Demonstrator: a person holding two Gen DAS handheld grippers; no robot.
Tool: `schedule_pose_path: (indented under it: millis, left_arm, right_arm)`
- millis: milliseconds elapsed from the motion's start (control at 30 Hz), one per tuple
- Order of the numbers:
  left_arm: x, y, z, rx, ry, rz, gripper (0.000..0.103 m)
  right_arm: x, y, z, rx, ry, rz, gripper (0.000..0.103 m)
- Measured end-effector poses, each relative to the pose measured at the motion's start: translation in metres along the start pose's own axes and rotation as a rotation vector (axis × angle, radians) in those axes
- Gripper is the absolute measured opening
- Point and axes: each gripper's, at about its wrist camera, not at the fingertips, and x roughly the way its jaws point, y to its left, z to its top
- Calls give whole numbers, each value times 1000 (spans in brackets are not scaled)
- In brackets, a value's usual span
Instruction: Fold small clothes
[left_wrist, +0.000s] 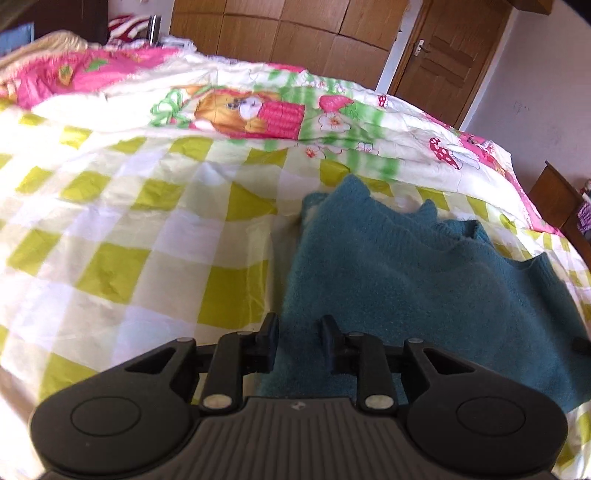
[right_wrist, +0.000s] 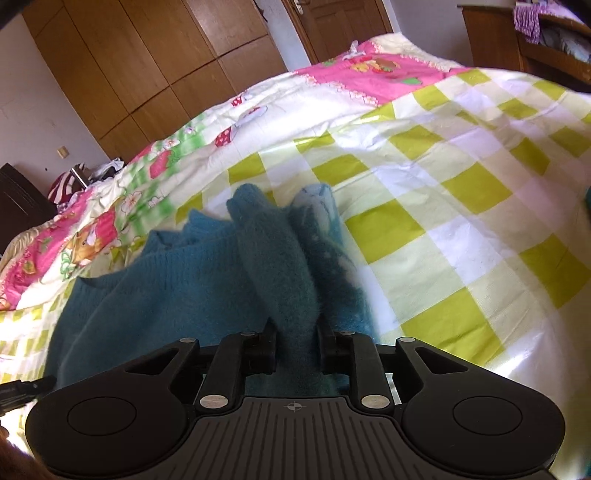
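Note:
A small teal knit sweater (left_wrist: 399, 273) lies on the bed's green-and-white checked sheet (left_wrist: 129, 229). My left gripper (left_wrist: 298, 328) sits over the sweater's left edge, its jaws a small gap apart with teal fabric between them. In the right wrist view the sweater (right_wrist: 177, 273) is bunched, and a raised fold of it (right_wrist: 273, 258) runs between the fingers of my right gripper (right_wrist: 295, 332), which is shut on it. A lighter patterned part (right_wrist: 321, 218) shows beside the fold.
A pink and white cartoon quilt (left_wrist: 251, 110) lies along the far side of the bed. Wooden wardrobes (left_wrist: 295, 29) and a door (left_wrist: 447, 55) stand behind. A wooden shelf unit (right_wrist: 535, 40) stands at the right. The left gripper's tip (right_wrist: 26, 391) shows at the lower left.

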Motion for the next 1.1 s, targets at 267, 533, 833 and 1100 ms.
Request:
schedule_pose_path:
  millis: [267,533,833,1100]
  left_arm:
    - [-17,-43,7,153,-188,37,40]
    - [12,-14,-10,76,-52,119,51]
    - [-13,-112,-2,219,-200,-122,51]
    - [57,-148,-28,358,-42,-118,51]
  right_arm:
    - [26,13,6,-72,-93,-112,40]
    - [23,-32,-1,114,-32,-2,52]
    - [35,-65,-15,255,54,196,64]
    - [34,-85,-20,237,126,374,66]
